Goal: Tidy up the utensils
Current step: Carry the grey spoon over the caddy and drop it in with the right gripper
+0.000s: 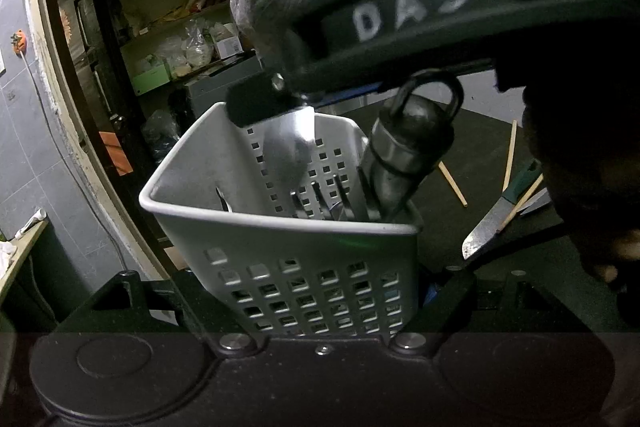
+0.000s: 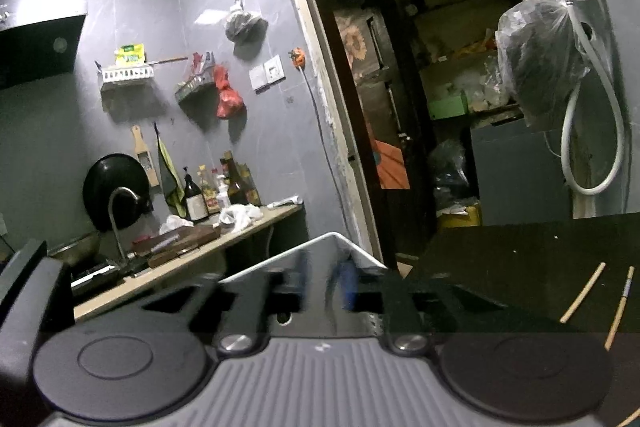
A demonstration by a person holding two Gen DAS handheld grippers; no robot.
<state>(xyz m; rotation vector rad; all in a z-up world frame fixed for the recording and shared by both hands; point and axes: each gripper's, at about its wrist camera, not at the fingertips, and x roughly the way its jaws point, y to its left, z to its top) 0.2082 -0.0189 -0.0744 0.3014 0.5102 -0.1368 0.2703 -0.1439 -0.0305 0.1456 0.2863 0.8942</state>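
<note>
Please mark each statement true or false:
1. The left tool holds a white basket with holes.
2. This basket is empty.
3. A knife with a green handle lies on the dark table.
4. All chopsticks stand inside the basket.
1. True: the left tool grips the basket.
2. False: forks and a spoon are in it.
3. True: the knife lies on the table.
4. False: chopsticks lie on the table.

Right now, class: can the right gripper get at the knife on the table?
Probably yes: the knife lies in the open beside the basket, and the right gripper is just above that basket. Only a chopstick crosses it.
</note>
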